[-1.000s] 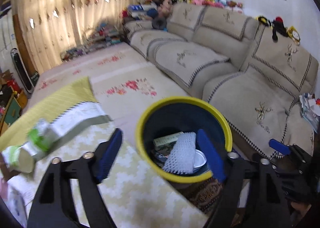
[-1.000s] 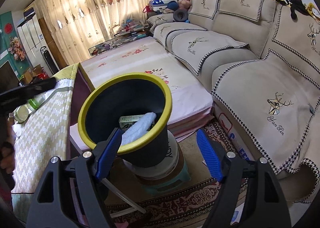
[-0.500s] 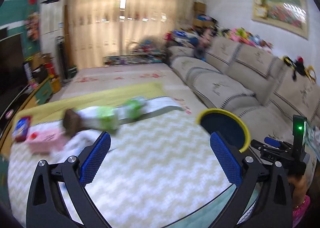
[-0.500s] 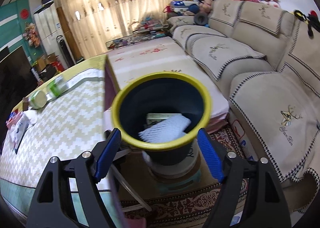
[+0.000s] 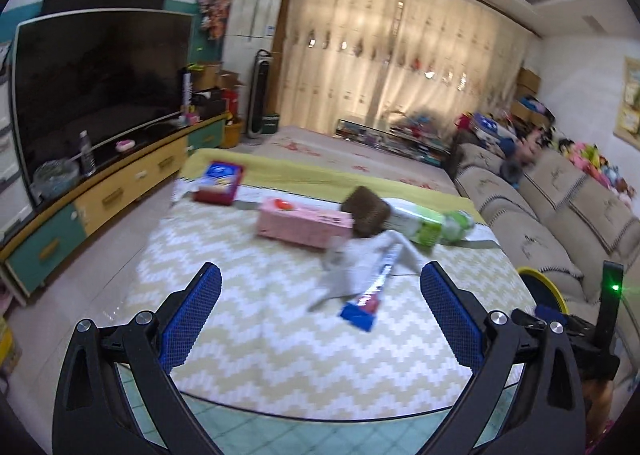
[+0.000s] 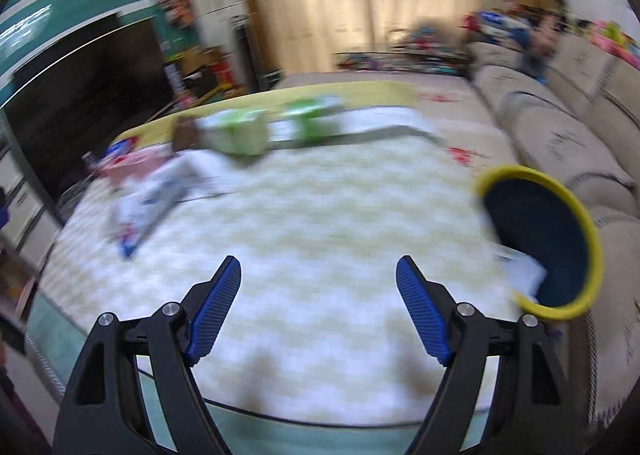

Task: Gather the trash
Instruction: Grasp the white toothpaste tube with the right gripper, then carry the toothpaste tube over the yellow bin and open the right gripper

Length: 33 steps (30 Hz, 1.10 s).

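Trash lies on a table under a yellow-and-white zigzag cloth: a crumpled silver wrapper with a blue end, a pink box, a brown cup, a green-and-white bottle and a red-and-blue packet. My left gripper hangs open over the near cloth, the wrapper just ahead between its fingers' line, untouched. My right gripper is open and empty above bare cloth. The yellow-rimmed dark bin stands at the table's right edge, something white inside. The right wrist view is blurred.
A beige sofa runs along the right, close behind the bin. A large TV on a low yellow-and-teal cabinet fills the left. Curtains and floor clutter lie at the far end. The table's near edge shows teal.
Both grippers swung left from above the bin to over the table. The left gripper's jaws widened. The bin moved from centre to the right edge of both views; the table trash came ahead.
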Motion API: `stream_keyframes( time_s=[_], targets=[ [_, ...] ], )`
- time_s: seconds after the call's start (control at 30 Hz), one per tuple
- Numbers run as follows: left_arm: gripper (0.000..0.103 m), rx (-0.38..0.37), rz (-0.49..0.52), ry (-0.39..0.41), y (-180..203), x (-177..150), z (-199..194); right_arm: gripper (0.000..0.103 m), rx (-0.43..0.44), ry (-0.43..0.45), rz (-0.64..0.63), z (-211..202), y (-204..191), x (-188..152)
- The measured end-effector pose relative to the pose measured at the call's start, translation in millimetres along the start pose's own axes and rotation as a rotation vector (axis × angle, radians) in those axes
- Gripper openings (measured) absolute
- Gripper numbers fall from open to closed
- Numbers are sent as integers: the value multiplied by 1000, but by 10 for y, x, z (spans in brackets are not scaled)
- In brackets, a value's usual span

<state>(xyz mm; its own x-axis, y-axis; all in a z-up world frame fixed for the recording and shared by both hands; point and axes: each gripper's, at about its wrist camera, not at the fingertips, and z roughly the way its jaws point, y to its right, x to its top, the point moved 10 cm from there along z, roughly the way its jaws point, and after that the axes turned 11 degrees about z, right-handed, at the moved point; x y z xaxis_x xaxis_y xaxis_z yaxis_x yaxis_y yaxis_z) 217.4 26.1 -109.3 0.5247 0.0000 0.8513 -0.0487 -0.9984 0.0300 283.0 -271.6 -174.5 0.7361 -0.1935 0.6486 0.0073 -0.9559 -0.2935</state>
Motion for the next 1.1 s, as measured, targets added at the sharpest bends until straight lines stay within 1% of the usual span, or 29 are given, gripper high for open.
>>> stream_keyframes(
  time_s=[0.07,0.1,0.17,0.23,0.27,0.33,0.4,0.6,0.73,0.8,0.87,0.97,1.03,1.1],
  targets=[
    [98,11,-15,-2,-153,-55,-12,76,41,-23,-26,89,-294,-33],
    [98,13,-18,-3,-167,-69,-15,76,62,-38,-40,158,-487,-43],
    [98,12,-30,-5,-218,-111,-2,76,85,-47,-55,243,-738,-32],
    [98,10,-40,-8,-274,-151,18,74,86,-63,-67,364,-973,-44],
    [98,6,-46,-10,-306,-172,25,70,87,-71,-71,412,-1043,-52],
    [98,3,-55,-14,-343,-198,39,67,84,-104,-68,560,-1166,-82],
    [98,5,-62,-15,-377,-204,59,67,93,-141,-57,683,-1279,-134],
    [98,2,-103,-25,-549,-286,117,67,68,-184,-58,909,-1450,-233],
    [98,-7,-115,-30,-595,-318,152,67,22,-200,-96,1023,-1556,-281],
    [98,-11,-118,-32,-609,-321,163,66,-8,-190,-123,1043,-1559,-286],
    [98,-12,-123,-33,-621,-330,173,65,-13,-191,-130,1059,-1553,-281],
    [98,-17,-134,-37,-639,-338,206,58,-30,-186,-144,1021,-1460,-282],
    [98,-20,-137,-39,-629,-352,231,51,-24,-182,-139,987,-1386,-266],
    [98,-27,-134,-45,-589,-365,260,36,-22,-179,-136,964,-1325,-249]
  ],
)
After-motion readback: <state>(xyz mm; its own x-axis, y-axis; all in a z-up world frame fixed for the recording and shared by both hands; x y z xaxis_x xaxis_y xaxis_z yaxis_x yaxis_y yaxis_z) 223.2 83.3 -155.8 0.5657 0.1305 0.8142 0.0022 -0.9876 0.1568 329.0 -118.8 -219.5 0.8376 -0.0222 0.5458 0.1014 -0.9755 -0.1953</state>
